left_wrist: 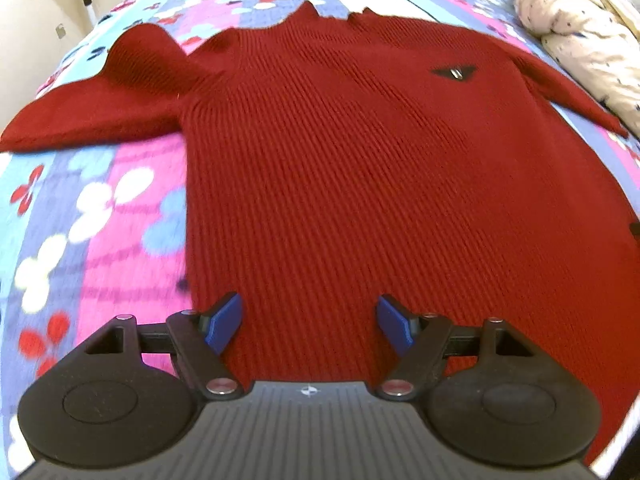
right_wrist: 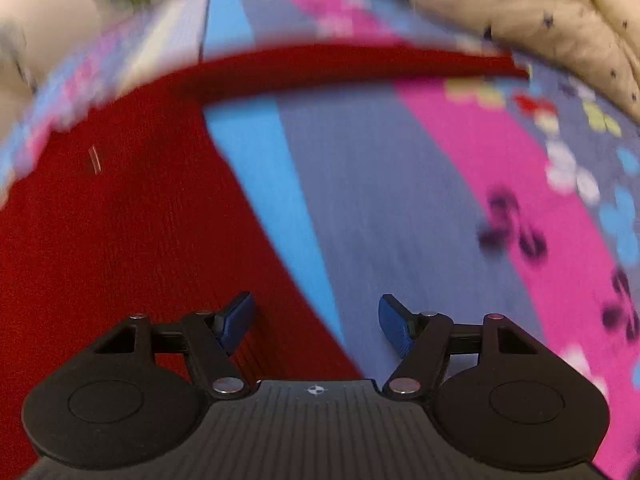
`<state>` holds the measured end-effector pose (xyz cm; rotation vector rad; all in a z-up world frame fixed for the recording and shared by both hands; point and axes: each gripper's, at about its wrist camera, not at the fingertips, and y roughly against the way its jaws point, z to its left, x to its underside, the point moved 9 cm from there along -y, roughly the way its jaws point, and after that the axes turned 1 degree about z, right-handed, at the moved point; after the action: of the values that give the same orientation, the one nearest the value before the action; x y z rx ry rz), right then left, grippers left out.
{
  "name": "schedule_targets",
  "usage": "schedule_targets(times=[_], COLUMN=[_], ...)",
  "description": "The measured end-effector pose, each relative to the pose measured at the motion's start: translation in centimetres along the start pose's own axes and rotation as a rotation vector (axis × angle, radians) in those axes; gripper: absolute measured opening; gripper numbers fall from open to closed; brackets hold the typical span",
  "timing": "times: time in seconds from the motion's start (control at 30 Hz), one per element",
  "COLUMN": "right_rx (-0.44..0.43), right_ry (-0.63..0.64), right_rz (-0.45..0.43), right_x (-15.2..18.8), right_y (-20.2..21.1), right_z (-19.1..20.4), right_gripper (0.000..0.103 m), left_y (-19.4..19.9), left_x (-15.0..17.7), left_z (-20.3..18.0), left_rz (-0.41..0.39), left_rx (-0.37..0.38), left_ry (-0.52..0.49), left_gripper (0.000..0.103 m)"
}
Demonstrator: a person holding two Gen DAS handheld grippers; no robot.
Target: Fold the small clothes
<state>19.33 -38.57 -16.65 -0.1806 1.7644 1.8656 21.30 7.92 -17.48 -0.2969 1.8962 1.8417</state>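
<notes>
Right tongs (right_wrist: 316,322): blue fingers spread apart, nothing between them.
Sweater (right_wrist: 120,232): red ribbed knit, lying flat at left; its side edge runs under the left finger.
Sleeve (right_wrist: 360,66): stretched out to the right across the bed.
Bedspread (right_wrist: 400,200): blue, grey and pink stripes with flowers, blurred.
Quilt (right_wrist: 540,20): cream, speckled, bunched at upper right.

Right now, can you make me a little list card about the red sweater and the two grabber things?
garment: red ribbed knit sweater, spread flat, front up
badge: small dark triangular logo on the chest
sleeves: both stretched out sideways
surface: flowered striped bedsheet
nearby: cream star-print quilt, bunched beside one sleeve
left gripper: jaws open, over the sweater's hem, holding nothing
right gripper: jaws open, at the sweater's side edge, holding nothing
folding: not started
right view: blurred
</notes>
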Motion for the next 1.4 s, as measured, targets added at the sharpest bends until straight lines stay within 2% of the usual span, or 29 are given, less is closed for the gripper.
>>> schedule_targets(times=[0.2,0.37,0.43,0.53,0.6,0.63,0.73,0.8,0.87,0.93,1.03,1.17,1.23,1.3,1.4], right_rx=[-0.048,-0.107,-0.112,-0.153,-0.158,-0.159,-0.165,-0.173,-0.183,-0.206,-0.296,-0.422,-0.453,-0.422,-0.319], right_ry=[0.057,0.092,0.126,0.143,0.136,0.132,0.132,0.141,0.152,0.143,0.056,-0.060,-0.091,-0.099,-0.098], right_rz=[0.033,0.033,0.019,0.000,-0.006,-0.004,-0.004,-0.008,-0.024,-0.044,-0.109,-0.280,-0.307,-0.223,-0.034], right_x=[2.6,3.9,4.2,4.3,4.3,4.3,4.3,4.4,4.3,4.2,3.3,2.2,2.7,4.0,5.8], right_y=[1.6,1.7,1.8,2.3,2.6,2.5,2.5,2.5,2.9,3.6,5.9,11.0,12.4,11.0,6.9], right_z=[-1.1,-1.2,-1.0,-0.5,-0.6,-0.7,-0.8,-0.8,-0.7,-0.7,-1.2,-2.4,-2.8,-3.0,-3.2], right_gripper=[0.073,0.073,0.069,0.053,0.051,0.049,0.044,0.033,0.012,0.011,0.010,0.009,0.009,0.009,0.009], left_y=[3.6,5.4,5.8,6.1,6.2,6.2,6.1,6.4,6.9,7.6,9.3,13.7,14.6,13.9,11.1], left_x=[6.2,10.0,10.7,11.9,12.2,12.2,12.0,11.9,11.7,11.4,10.9,9.9,10.1,10.2,10.8], left_z=[-0.7,-1.0,-0.5,0.9,1.9,2.0,1.4,1.1,1.3,1.4,1.9,3.6,4.9,5.6,5.0], left_rz=[0.023,0.049,0.053,0.069,0.076,0.073,0.066,0.050,0.030,0.008,-0.056,-0.197,-0.224,-0.190,-0.071], left_rx=[-0.027,-0.022,-0.018,-0.039,-0.016,-0.007,-0.003,-0.002,-0.009,0.003,0.044,0.098,0.080,0.059,0.019], left_ry=[-0.018,0.030,0.086,0.200,0.302,0.319,0.288,0.277,0.283,0.286,0.298,0.356,0.390,0.421,0.385], left_gripper=[0.079,0.079,0.079,0.079,0.077,0.075,0.066,0.045,0.013,0.012,0.010,0.008,0.007,0.007,0.010])
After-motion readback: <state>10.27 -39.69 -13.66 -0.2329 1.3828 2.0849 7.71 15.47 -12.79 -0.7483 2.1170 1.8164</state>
